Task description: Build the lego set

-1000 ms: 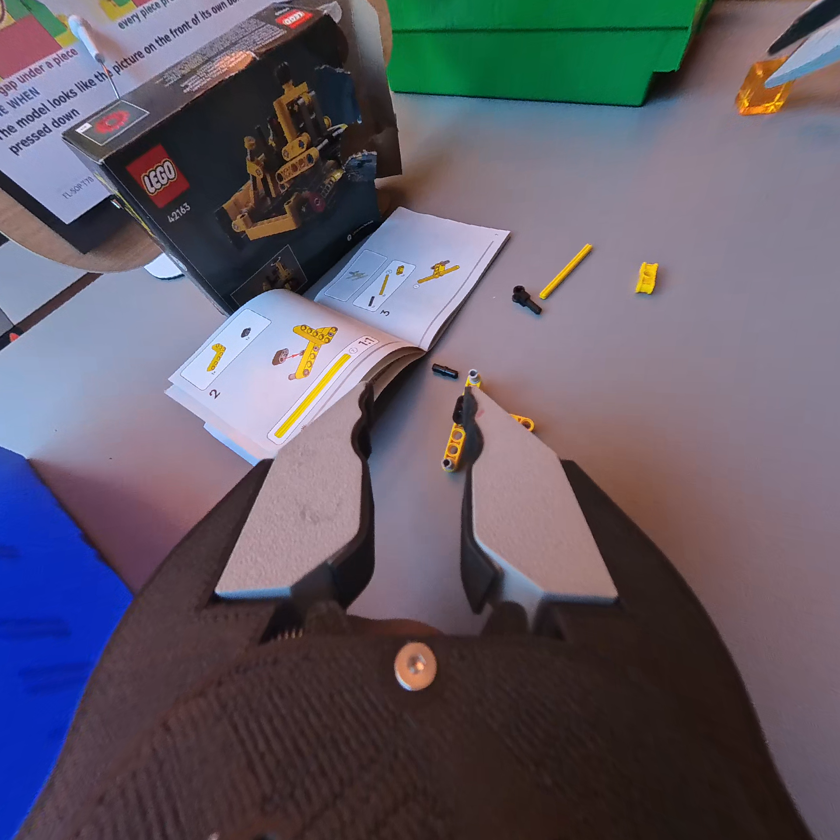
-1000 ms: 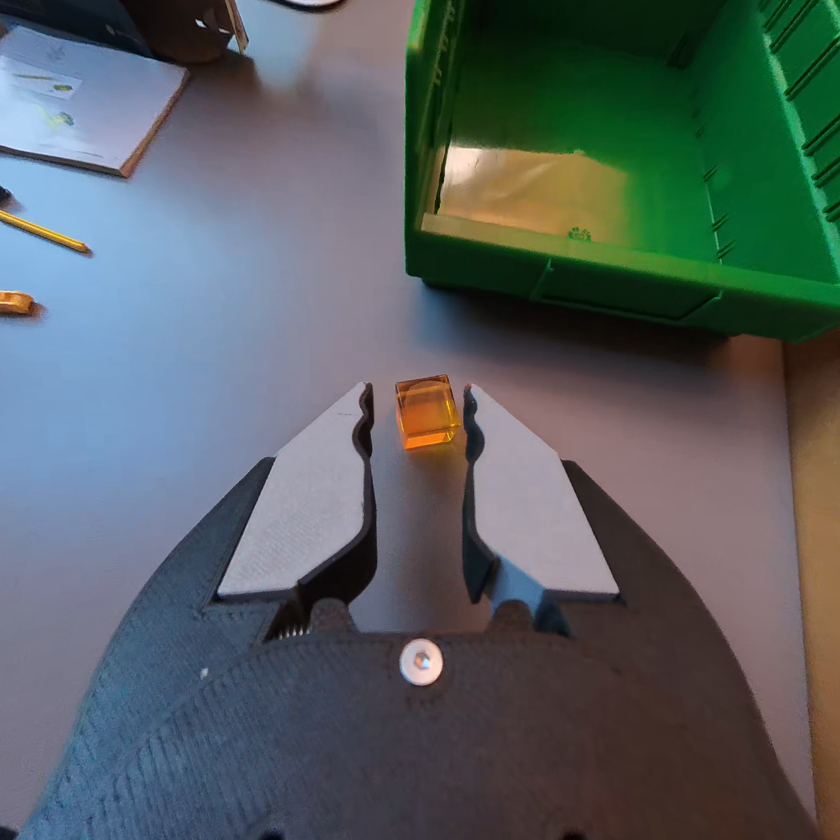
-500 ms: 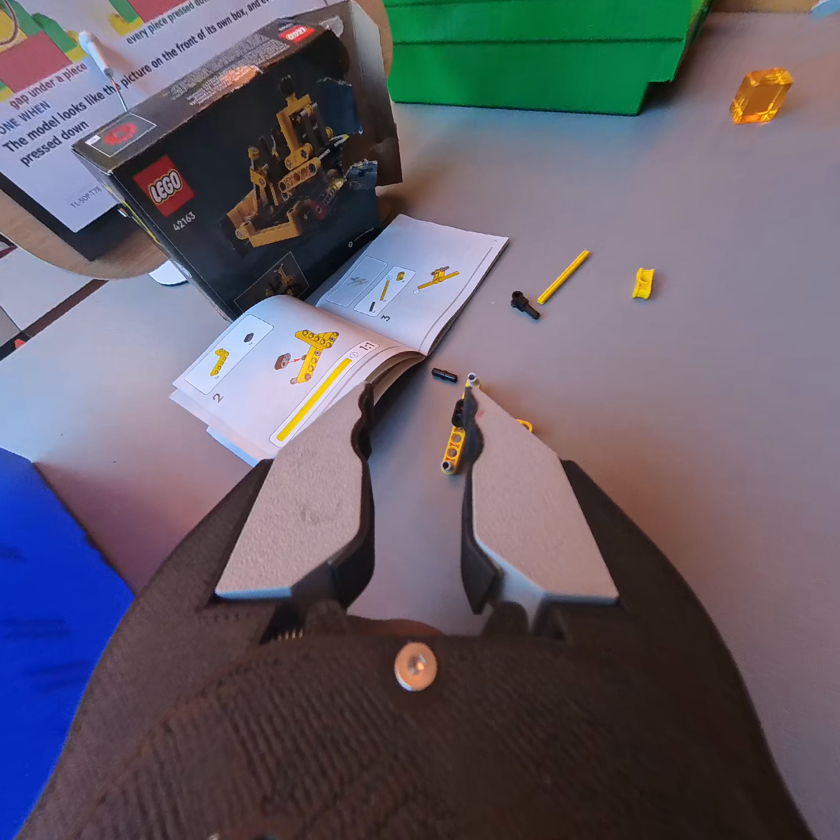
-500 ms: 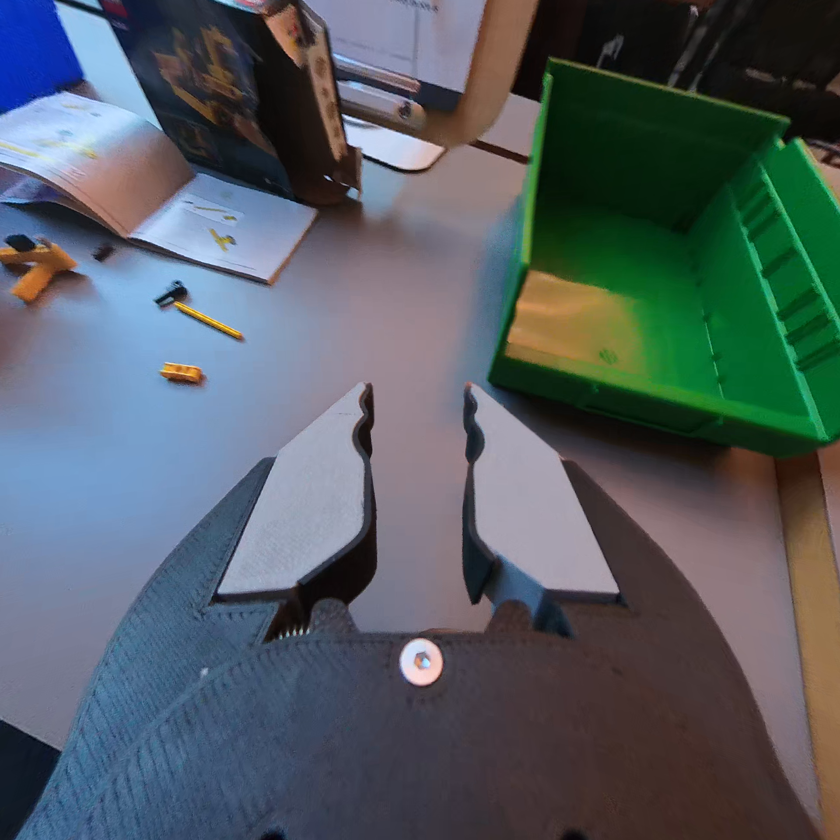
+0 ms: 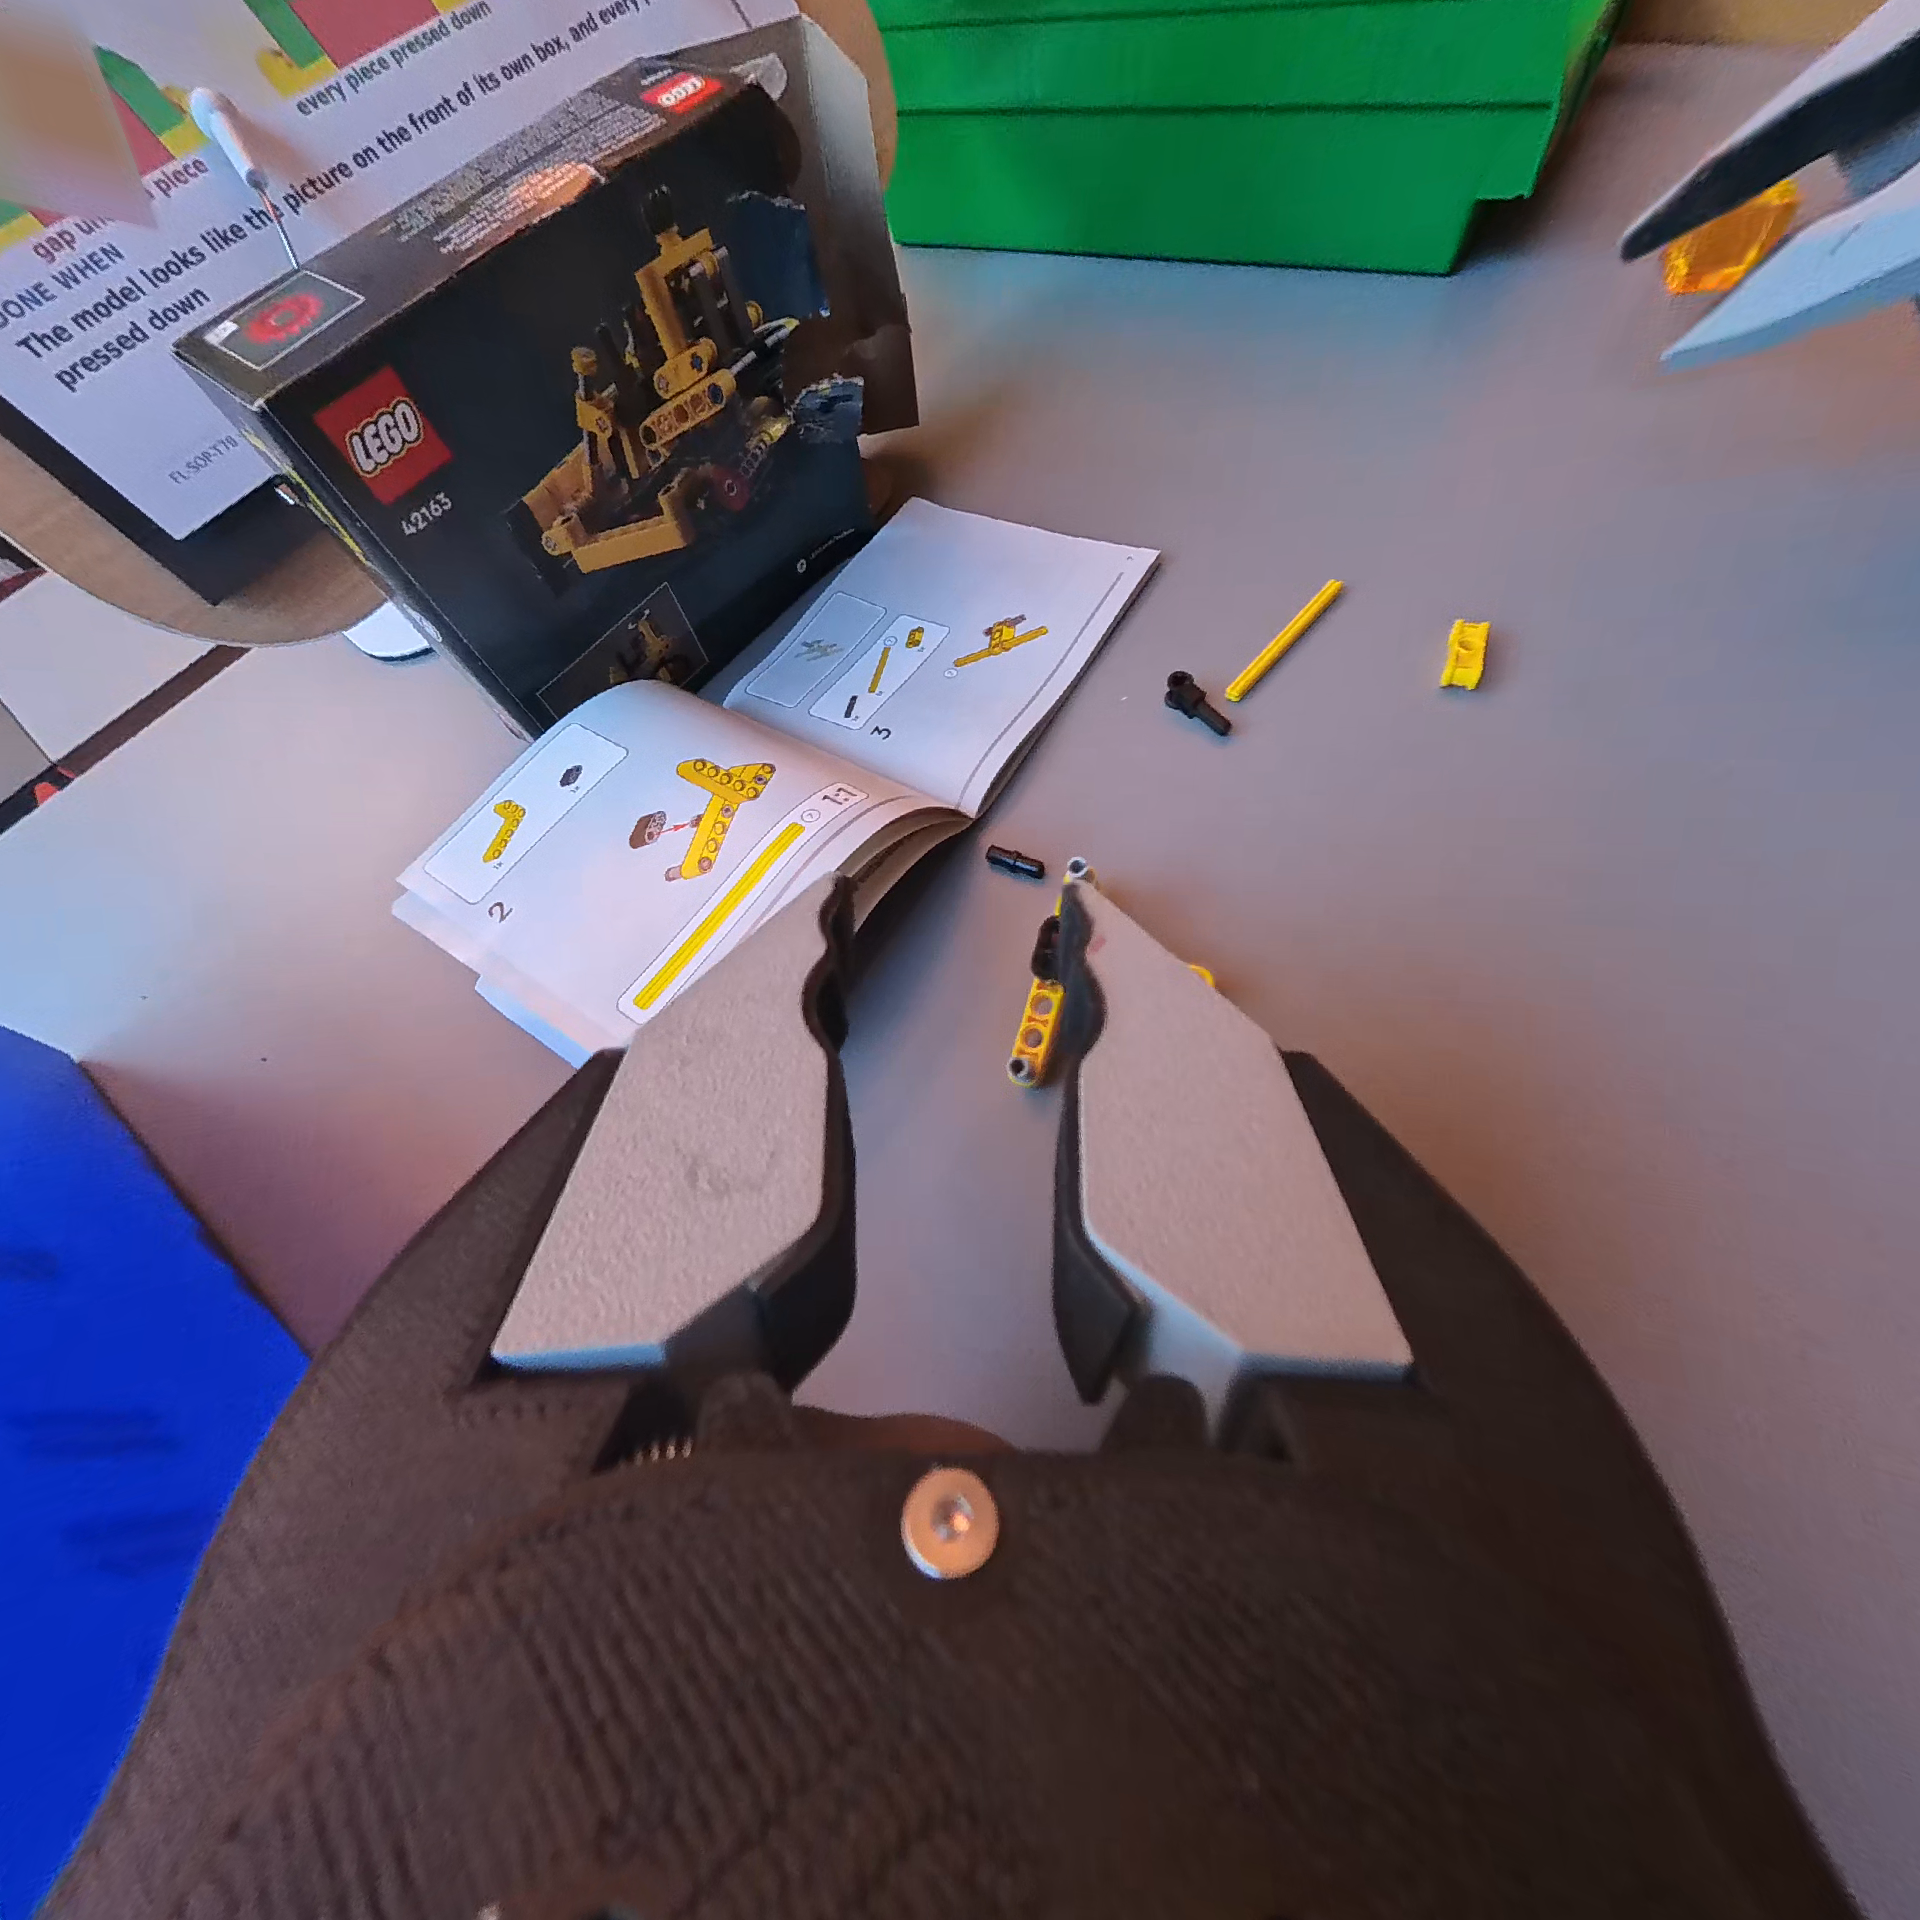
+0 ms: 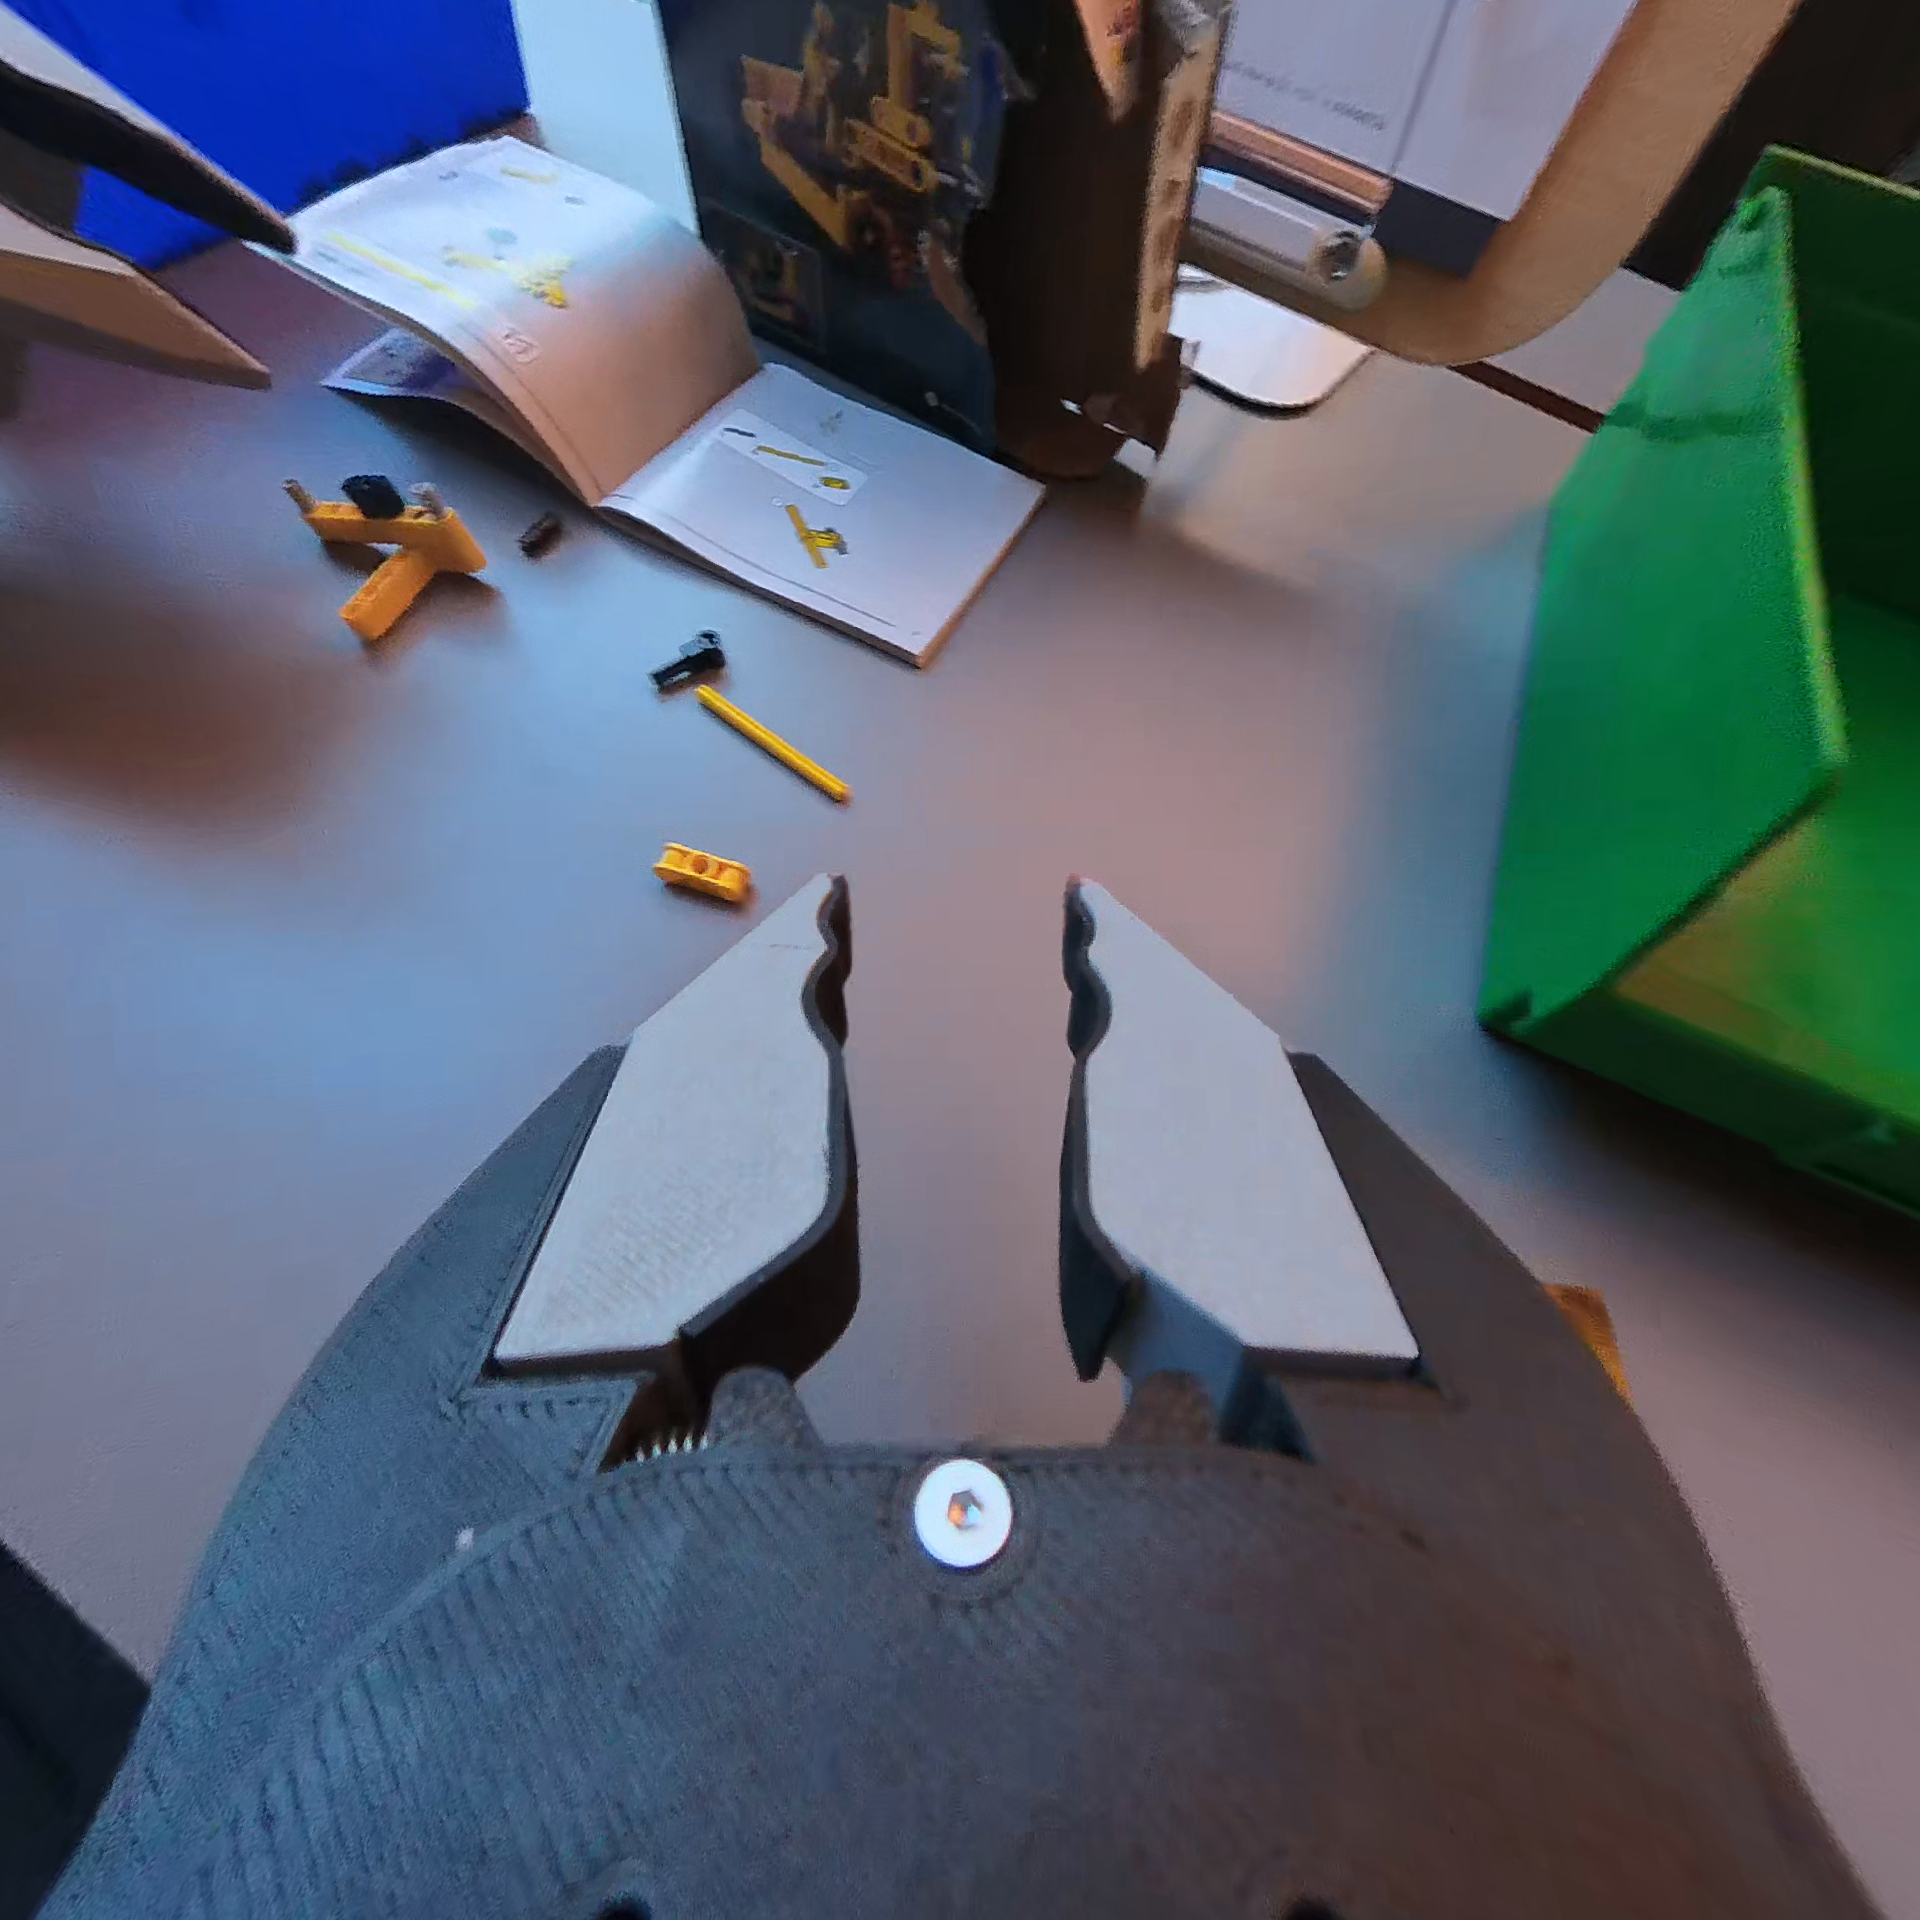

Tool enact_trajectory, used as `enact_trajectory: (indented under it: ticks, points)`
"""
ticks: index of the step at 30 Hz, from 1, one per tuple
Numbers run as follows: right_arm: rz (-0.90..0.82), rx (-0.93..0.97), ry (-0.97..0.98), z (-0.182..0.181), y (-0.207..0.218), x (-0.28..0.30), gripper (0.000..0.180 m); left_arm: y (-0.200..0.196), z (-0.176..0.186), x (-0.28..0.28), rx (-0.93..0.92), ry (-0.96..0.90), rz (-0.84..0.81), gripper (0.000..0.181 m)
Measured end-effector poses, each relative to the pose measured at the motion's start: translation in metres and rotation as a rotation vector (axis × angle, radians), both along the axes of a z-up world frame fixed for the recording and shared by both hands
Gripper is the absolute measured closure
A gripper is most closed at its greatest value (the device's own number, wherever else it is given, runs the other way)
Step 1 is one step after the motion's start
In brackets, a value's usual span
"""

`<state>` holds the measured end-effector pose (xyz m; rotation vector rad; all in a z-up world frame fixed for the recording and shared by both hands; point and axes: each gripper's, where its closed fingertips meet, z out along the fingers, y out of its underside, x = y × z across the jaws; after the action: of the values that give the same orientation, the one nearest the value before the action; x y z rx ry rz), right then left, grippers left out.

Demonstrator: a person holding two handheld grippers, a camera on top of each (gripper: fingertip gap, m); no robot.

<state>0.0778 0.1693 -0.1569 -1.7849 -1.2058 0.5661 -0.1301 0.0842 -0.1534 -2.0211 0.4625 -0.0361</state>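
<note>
My left gripper is open and empty, low over the grey table. Its right finger hides part of a yellow beam assembly. A black pin lies just beyond. A black connector, a yellow axle and a small yellow piece lie farther right. My right gripper is open and empty, just right of the small yellow piece. Beyond it lie the axle, the connector, the pin and the assembly.
An open instruction booklet lies in front of the set's black box. A green bin stands at the right. An orange clear cube sits behind the right gripper's fingers. A blue object lies at the left. One gripper's finger ends stand about 25 cm off the other's. About 7 cm separates my right fingertips from the small yellow piece. Seen from the left wrist view as well. About 7 cm separates my left fingertips from the pin. It is also in sight in the left wrist view. It is some 11 cm from my left tips to the black connector. Look for it in the right wrist view too.
My right gripper has left the orange cube on the table and swung left toward the loose pieces. It now shows again in the left wrist view. My left gripper has barely moved.
</note>
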Motion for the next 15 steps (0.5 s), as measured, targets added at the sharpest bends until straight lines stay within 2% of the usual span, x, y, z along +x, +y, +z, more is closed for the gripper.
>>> enact_trajectory:
  ticks: [5, 6, 8, 10, 12, 13, 15]
  points:
    - [0.203, -0.016, 0.008, 0.028, -0.05, -0.031, 0.138, -0.004, 0.009, 0.013, 0.031, -0.037, -0.065, 0.141]
    - [0.157, 0.015, -0.066, 0.033, -0.047, -0.022, 0.138, -0.005, 0.011, 0.016, 0.041, -0.047, -0.079, 0.14]
    - [-0.078, 0.116, -0.217, 0.045, -0.012, 0.03, 0.14, -0.008, 0.016, 0.019, 0.059, -0.062, -0.102, 0.137]
    - [-0.336, 0.114, -0.341, 0.051, 0.024, 0.111, 0.144, -0.017, 0.022, 0.027, 0.054, -0.161, -0.136, 0.137]
    - [-0.522, 0.058, -0.452, 0.044, 0.037, 0.189, 0.149, -0.032, 0.024, 0.038, 0.034, -0.264, -0.163, 0.137]
    - [-0.557, 0.039, -0.471, 0.042, 0.033, 0.208, 0.151, -0.039, 0.022, 0.044, 0.031, -0.276, -0.172, 0.136]
    - [-0.486, 0.054, -0.391, 0.049, 0.013, 0.187, 0.147, -0.049, 0.013, 0.052, 0.014, -0.219, -0.145, 0.136]
